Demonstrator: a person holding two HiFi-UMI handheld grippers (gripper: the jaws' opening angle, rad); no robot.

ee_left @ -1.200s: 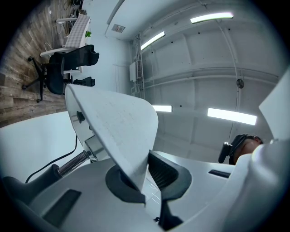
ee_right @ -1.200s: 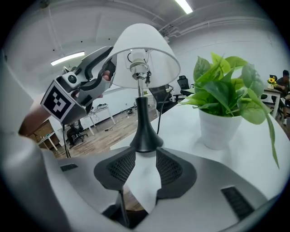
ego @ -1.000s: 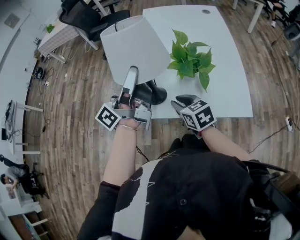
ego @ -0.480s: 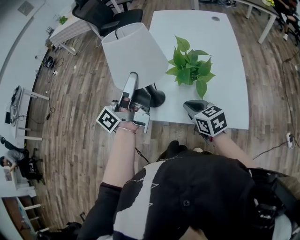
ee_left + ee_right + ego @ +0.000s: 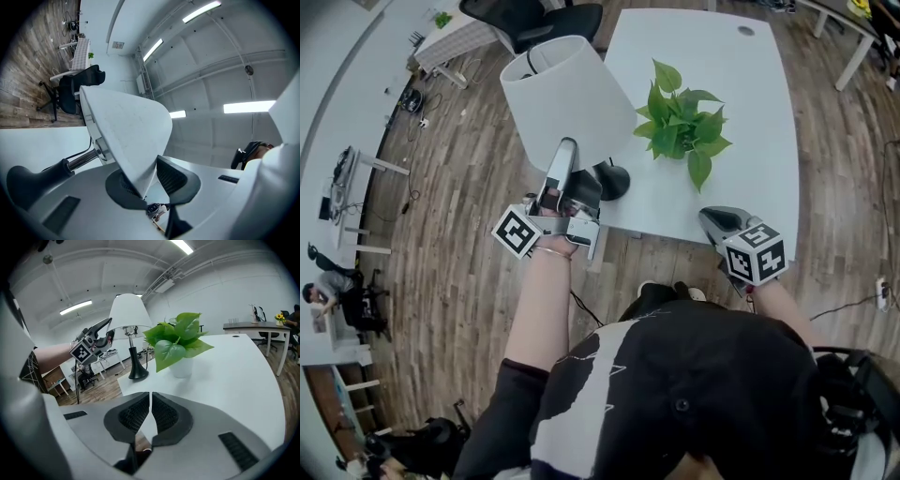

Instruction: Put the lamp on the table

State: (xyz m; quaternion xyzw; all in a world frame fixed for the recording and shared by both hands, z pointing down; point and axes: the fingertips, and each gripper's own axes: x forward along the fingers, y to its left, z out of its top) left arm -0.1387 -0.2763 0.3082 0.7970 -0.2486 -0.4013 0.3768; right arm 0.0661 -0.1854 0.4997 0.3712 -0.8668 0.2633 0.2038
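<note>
Count: two grippers, one lamp, one plant, one table. Left gripper (image 5: pixel 151 178): jaws have just been opening and now stand apart, shade rim between them. Lamp (image 5: pixel 567 108) stands on the near-left corner of the table (image 5: pixel 741 94), long axis vertical, shade up. Plant (image 5: pixel 680 127) mid-table. Right gripper (image 5: pixel 150 413) is closed, empty, off the near-right edge. White top, wood-plank floor, office.

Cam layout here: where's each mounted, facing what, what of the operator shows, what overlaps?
Head view: on the person's head, steeply down at table, lamp, plant; shows torso, left arm, left tongs, right tongs.
Left gripper view: on left tongs, tilted up at lampshade and ceiling; its jaws have just been opening round the shade's rim.
Right gripper view: on right tongs, across the table toward plant and lamp; jaws shut, empty; left arm visible.
Shared: lamp in all three.
</note>
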